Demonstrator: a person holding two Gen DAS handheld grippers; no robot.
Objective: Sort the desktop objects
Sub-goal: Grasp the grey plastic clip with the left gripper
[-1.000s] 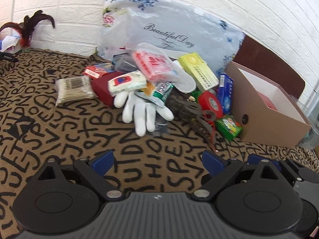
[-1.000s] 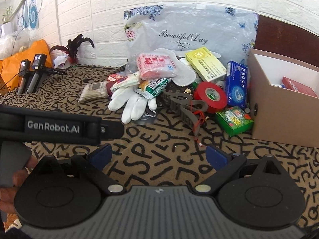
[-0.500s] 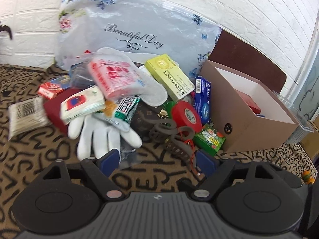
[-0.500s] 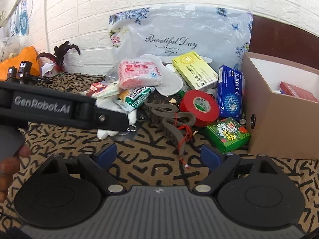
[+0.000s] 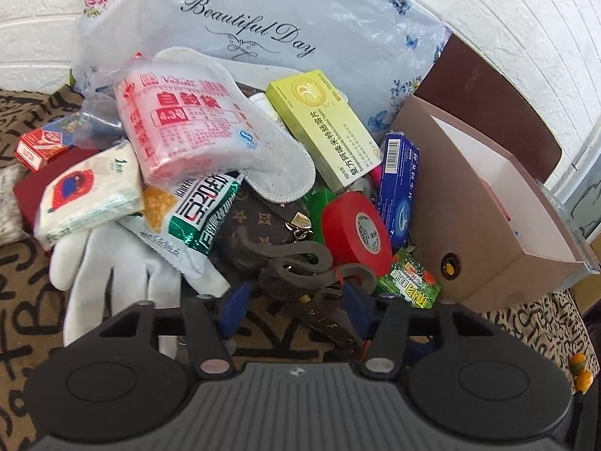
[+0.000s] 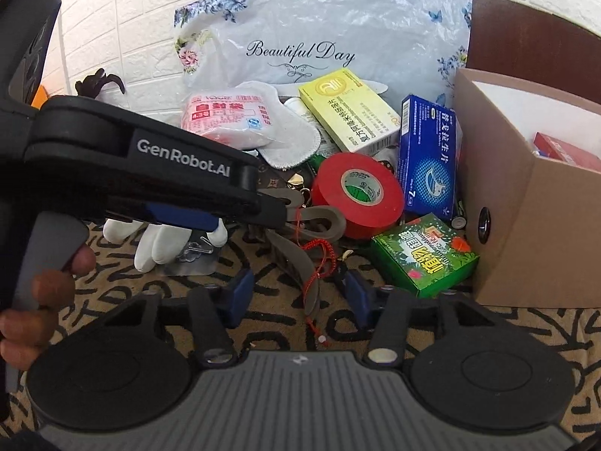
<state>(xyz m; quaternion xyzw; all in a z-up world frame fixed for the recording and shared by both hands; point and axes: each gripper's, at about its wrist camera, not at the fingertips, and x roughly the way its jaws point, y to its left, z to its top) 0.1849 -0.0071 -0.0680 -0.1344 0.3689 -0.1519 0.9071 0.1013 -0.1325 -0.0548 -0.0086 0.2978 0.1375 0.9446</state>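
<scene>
**Heap of small goods beside the cardboard box**

Against the white brick-textured wall (image 6: pixel 150 18), a glossy plastic bag printed with flowers (image 5: pixel 285 34) backs a pile on the tan cloth patterned with black letters (image 6: pixel 507 330). Near the pile's front edge lies a dark grey rubbery hair clip with curved arms (image 5: pixel 300 267), over a brown monogram leather pouch (image 5: pixel 259 225). The left gripper (image 5: pixel 295 310) has its blue-padded jaws spread on either side of the clip; whether they touch it I cannot tell. The right gripper (image 6: pixel 296 293) hovers with jaws spread above a red cord (image 6: pixel 319 263) trailing from the clip. Beside the clip stand a shiny red roll of tape (image 6: pixel 357 191), a green carton (image 6: pixel 424 255) and a blue carton (image 6: pixel 430 154) leaning on the brown cardboard box (image 6: pixel 526 233) at the cloth's right edge. A yellow carton (image 5: pixel 323 127), a crinkly pink-printed packet (image 5: pixel 180 124), a grey felt insole (image 5: pixel 278 158), a soft tissue pack (image 5: pixel 86 195) and a white knit glove (image 5: pixel 109 267) fill the rest.
</scene>
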